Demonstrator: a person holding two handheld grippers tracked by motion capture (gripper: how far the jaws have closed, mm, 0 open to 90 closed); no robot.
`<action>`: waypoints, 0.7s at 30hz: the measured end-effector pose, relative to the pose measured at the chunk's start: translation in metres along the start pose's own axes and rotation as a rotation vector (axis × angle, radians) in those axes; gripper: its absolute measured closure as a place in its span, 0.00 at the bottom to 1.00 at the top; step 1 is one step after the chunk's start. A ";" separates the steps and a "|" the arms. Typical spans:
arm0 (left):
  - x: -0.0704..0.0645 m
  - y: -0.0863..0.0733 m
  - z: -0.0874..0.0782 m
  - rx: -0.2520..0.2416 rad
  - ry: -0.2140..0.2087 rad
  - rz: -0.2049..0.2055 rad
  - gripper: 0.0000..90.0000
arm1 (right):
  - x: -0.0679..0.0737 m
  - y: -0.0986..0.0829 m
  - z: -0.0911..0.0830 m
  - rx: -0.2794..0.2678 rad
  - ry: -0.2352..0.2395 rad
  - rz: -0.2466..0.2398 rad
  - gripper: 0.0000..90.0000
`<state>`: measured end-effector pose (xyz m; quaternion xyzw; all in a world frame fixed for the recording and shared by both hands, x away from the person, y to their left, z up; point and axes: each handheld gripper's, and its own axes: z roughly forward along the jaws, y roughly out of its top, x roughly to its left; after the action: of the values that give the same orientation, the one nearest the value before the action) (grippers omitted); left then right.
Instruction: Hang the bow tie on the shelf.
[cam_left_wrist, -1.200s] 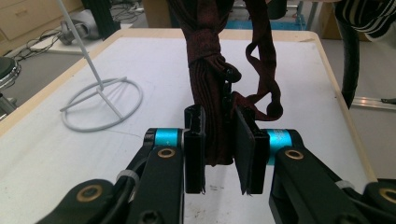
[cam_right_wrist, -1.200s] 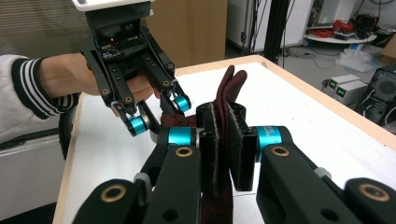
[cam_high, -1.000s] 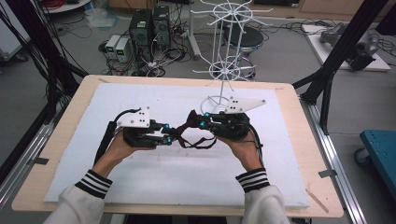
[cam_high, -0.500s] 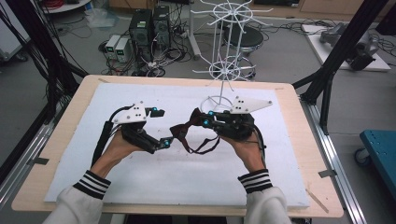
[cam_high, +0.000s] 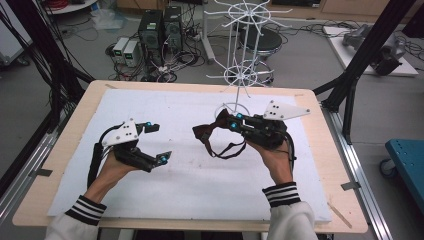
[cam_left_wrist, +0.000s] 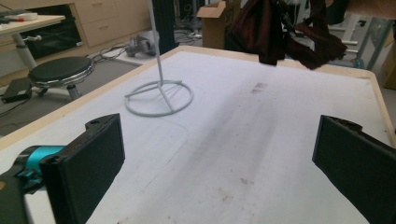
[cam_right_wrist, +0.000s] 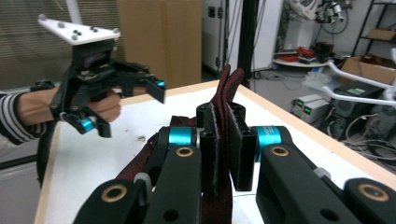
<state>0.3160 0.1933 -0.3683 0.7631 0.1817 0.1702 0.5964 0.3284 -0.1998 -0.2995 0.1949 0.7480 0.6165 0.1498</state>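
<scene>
Grippers now apart over white table cover (cam_high: 200, 190): left gripper (cam_high: 159, 142) released, right gripper (cam_high: 234, 121) grasping dark strap (cam_high: 212, 135).

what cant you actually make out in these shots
- Dark red strap item: what it is stays unclear; in the left gripper view the top edge cuts it off.
- Its clamped part: hidden between the right gripper jaws in the right gripper view.
- White wire stand: top cut by the high view's edge.
- Left gripper: handle covered by the hand.
</scene>
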 end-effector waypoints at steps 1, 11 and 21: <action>0.000 -0.002 -0.003 0.000 0.005 0.000 0.03 | -0.001 0.000 -0.001 -0.003 -0.005 0.001 0.94; -0.004 -0.028 -0.031 -0.034 0.057 -0.010 0.03 | -0.011 0.010 -0.018 -0.024 -0.066 -0.010 0.94; -0.006 -0.041 -0.047 -0.041 0.064 -0.021 0.03 | -0.023 0.021 -0.029 -0.046 -0.117 -0.011 0.94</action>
<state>0.2854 0.2401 -0.3979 0.7428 0.2051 0.1919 0.6077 0.3377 -0.2322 -0.2742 0.2229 0.7247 0.6201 0.2012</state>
